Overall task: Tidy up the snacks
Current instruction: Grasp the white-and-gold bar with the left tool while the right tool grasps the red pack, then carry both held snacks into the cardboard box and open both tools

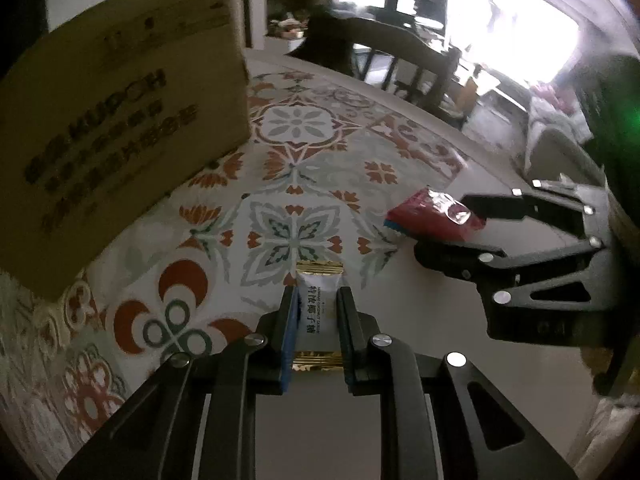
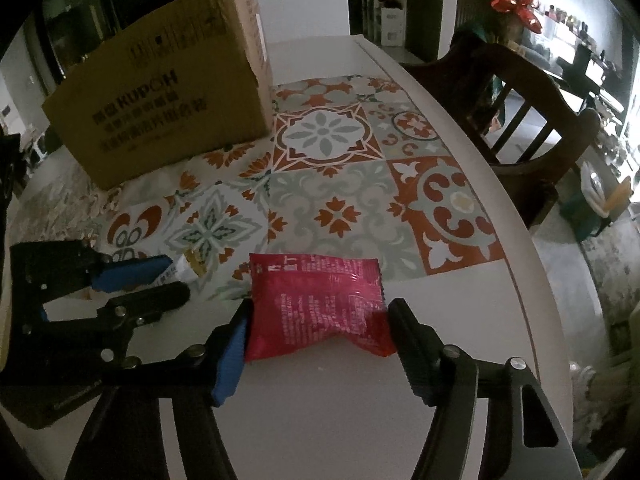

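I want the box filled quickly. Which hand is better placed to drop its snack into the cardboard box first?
Left, probably. The left tongs are shut on the white candy and sit nearer the cardboard box. The right tongs also grip their red packet, but farther from it.

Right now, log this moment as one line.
left gripper: shut on white candy | right gripper: shut on red packet | cardboard box: upright on patterned mat

White table point(image 2: 460, 184), patterned mat point(image 2: 340, 184), cardboard box point(image 2: 160, 100) on mat
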`<state>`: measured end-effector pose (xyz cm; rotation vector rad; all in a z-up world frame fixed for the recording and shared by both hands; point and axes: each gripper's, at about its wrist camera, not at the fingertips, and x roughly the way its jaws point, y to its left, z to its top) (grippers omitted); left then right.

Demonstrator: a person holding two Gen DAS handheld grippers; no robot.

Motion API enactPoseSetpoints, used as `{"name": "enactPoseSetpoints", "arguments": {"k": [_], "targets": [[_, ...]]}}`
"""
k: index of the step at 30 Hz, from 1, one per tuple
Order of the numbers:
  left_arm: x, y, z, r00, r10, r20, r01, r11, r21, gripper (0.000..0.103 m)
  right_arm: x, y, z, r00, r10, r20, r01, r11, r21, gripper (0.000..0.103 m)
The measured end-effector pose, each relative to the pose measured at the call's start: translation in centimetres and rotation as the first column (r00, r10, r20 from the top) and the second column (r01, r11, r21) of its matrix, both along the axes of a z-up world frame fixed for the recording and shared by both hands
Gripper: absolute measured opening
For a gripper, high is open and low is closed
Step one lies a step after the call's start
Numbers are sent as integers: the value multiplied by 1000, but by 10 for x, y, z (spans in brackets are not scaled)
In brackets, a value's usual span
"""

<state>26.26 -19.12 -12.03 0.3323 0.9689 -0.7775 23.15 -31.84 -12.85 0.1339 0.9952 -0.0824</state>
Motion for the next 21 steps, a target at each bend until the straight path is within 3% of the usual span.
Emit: {"name": "enactPoseSetpoints", "arguments": {"k": [14, 21], "targets": [[-13, 23, 32, 986, 169, -5, -169, 981, -91, 20, -17, 3, 18, 998, -13, 53, 10, 999, 50, 61], [-23, 44, 68, 967, 243, 79, -232, 964, -130, 20, -24, 18, 47, 992, 16, 124, -22, 999, 45, 61]]}}
